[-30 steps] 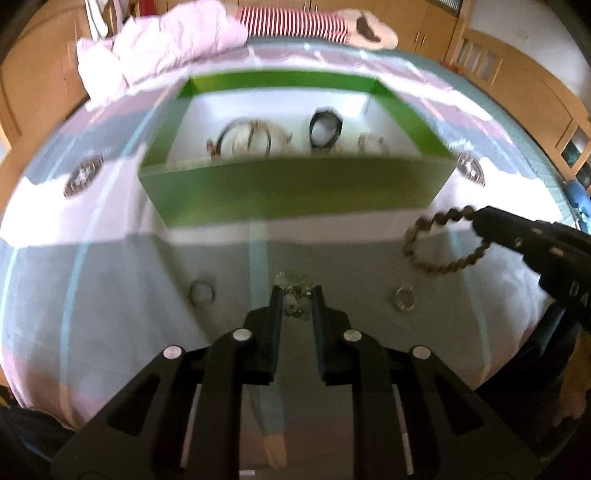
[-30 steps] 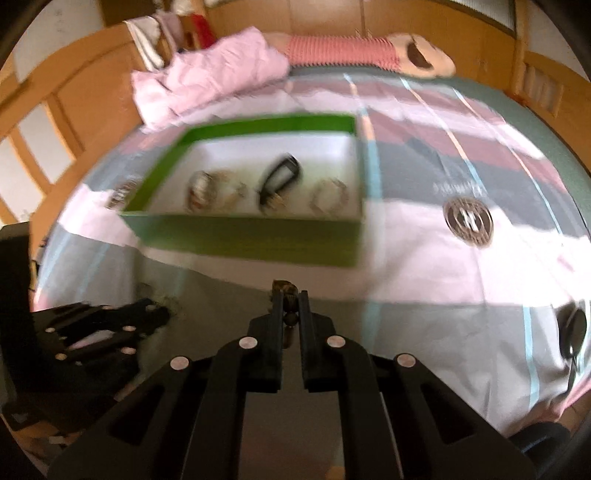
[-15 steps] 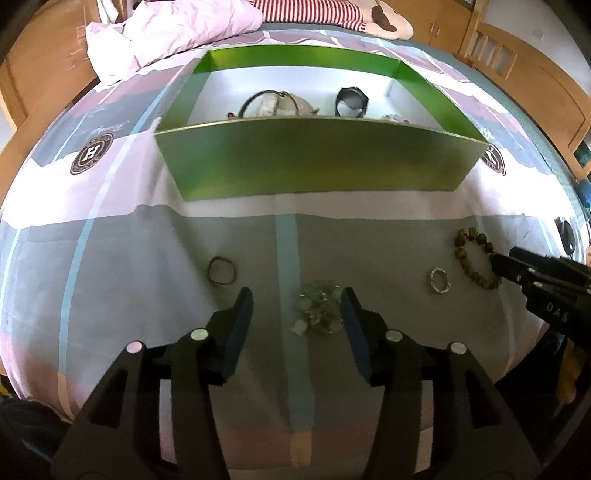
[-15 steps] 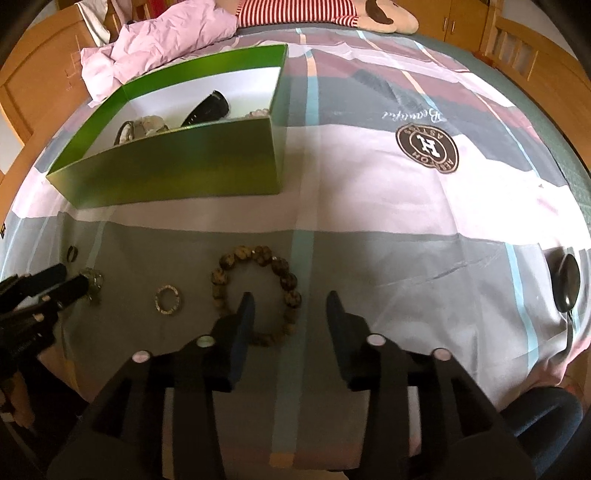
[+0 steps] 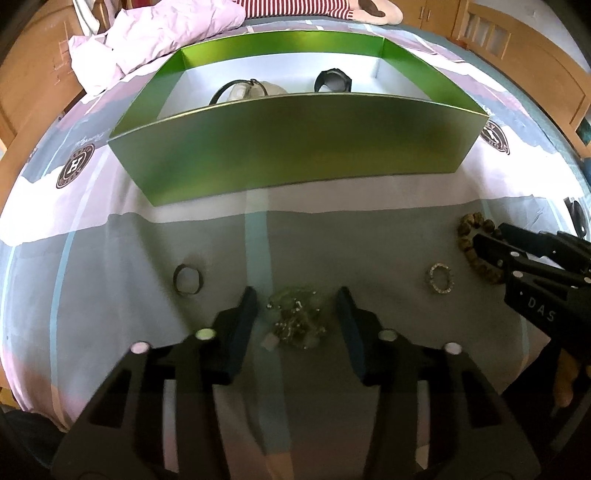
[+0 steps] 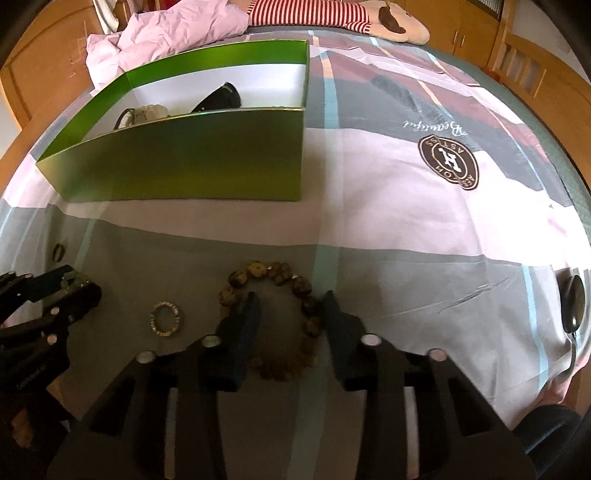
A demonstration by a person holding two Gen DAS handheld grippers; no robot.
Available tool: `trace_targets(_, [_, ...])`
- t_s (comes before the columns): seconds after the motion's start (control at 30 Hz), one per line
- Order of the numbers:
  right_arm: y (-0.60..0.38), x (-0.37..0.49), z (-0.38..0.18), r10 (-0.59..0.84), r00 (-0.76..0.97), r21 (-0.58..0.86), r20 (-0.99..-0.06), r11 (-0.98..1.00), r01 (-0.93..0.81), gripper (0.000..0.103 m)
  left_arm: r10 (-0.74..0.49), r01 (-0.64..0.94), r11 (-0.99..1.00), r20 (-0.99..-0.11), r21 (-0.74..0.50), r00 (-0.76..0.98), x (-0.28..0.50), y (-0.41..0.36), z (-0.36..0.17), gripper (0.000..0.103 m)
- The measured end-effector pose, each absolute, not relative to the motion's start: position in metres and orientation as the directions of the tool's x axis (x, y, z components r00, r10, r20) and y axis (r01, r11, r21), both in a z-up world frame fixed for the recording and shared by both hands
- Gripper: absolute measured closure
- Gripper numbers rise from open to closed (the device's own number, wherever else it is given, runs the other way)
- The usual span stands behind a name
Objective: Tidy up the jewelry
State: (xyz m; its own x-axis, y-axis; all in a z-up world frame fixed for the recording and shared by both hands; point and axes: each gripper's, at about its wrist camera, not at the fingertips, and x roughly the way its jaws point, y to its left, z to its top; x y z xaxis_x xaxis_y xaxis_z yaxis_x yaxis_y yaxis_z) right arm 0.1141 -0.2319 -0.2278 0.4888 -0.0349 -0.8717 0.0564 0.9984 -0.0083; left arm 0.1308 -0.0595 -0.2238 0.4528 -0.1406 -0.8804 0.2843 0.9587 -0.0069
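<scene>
A small heap of green crystal jewelry (image 5: 297, 323) lies on the grey band of the bedsheet. My left gripper (image 5: 296, 295) straddles it, jaws closing, with a gap on both sides of the heap. A brown bead bracelet (image 6: 280, 275) lies flat to the right. My right gripper (image 6: 291, 297) is over it, jaws closing. One finger is inside the loop and the other outside, with the loop's right side between them, untouched. The green box (image 5: 295, 147) stands beyond, holding a black watch (image 5: 332, 79) and a pale bracelet (image 5: 243, 90).
A silver ring (image 5: 440, 278) lies between the two grippers and a dark ring (image 5: 187, 280) left of the crystals. A pink duvet (image 6: 166, 29) and a striped plush toy (image 6: 314, 13) lie behind the box. A dark object (image 6: 572, 302) sits at the bed's right edge.
Both grippers were shut on their pieces, the bracelet hanging in the air. They sank toward the sheet and let go; both pieces now lie flat. The jaws have since narrowed.
</scene>
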Motion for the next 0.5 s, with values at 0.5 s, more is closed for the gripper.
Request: trace_targets(0.5, [-0.218,0.098,-0.172,0.020,0.587,0.018,-0.809,1.000,-0.009,0.092,-0.155,0.260,0.965,-0.823,-0.009,0.546,0.123,-0.047,-0.179,0.089])
